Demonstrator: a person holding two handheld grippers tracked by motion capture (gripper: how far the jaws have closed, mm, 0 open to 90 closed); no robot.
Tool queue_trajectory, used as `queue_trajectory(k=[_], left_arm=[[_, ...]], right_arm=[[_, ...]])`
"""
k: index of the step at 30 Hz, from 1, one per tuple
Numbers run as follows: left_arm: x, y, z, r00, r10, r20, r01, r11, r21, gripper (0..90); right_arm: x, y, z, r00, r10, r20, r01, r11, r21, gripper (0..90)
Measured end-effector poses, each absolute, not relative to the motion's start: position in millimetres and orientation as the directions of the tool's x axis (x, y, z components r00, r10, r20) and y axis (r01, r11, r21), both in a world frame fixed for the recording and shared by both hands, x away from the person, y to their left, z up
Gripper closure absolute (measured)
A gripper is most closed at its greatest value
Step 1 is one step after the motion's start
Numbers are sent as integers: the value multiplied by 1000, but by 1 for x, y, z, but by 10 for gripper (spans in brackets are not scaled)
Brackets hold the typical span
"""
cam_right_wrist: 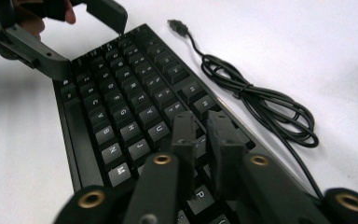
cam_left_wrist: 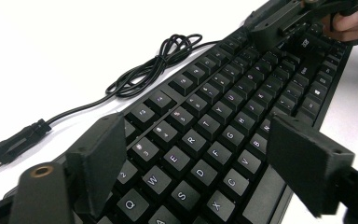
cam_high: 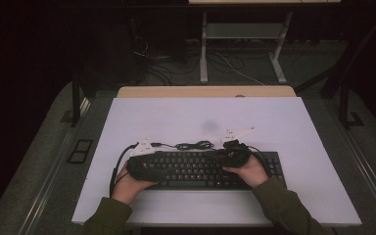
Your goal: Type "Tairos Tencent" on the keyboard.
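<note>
Now the black keyboard (cam_high: 203, 170) lies along the near edge of the white desk (cam_high: 274, 122), its coiled cable (cam_high: 194, 145) just beyond. Left tool (cam_left_wrist: 196, 158) hangs spread over the left-hand keys — right tool (cam_right_wrist: 204, 140), jaws pressed together, over the right-hand keys.

A black full-size keyboard (cam_high: 203, 169) lay flat on the white table, in the lower middle of the high view, its long side running left to right across the frame. Its keys were dark with pale legends, and all sat in place. In the left gripper view it ran from lower left to upper right. Its black cable (cam_left_wrist: 168, 56), partly bundled in a loose coil, lay just beyond the keyboard's far edge, ending in a USB plug (cam_right_wrist: 177, 25).
</note>
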State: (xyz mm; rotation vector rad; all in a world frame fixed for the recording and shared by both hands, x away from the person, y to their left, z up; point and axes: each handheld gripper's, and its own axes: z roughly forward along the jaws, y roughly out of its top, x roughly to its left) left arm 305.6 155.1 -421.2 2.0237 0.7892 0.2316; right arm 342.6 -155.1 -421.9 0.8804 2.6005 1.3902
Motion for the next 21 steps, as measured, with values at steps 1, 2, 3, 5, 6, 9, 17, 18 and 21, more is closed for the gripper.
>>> queue_trajectory(k=[1,2,3,5,6,9,17,18,21], left_arm=[[306,156,-421,777,613,-140,440,-370,819,174],[306,156,-421,778,612,-139,438,-371,819,168],[305,156,-421,777,614,-141,439,-368,819,162],[305,157,-421,774,616,-143,441,-365,820,155],[305,158,-421,775,616,-140,439,-366,821,150],[305,159,-421,773,618,-143,441,-362,821,143],[305,162,-420,769,623,-143,442,-356,823,143],[305,163,-420,768,624,-144,443,-355,823,143],[305,164,-420,768,625,-143,442,-355,824,143]], right_arm=[[342,-155,-422,-834,512,205,456,433,777,860],[342,-154,-423,-835,511,204,457,437,775,876],[342,-154,-423,-838,507,203,455,443,772,890],[342,-153,-424,-840,504,201,454,451,768,893],[342,-152,-425,-840,504,201,456,455,765,894],[342,-151,-427,-841,502,202,459,467,756,894],[341,-147,-431,-844,499,199,464,491,737,894],[341,-147,-432,-843,500,198,465,493,735,895],[341,-146,-434,-844,499,198,466,498,731,895]])
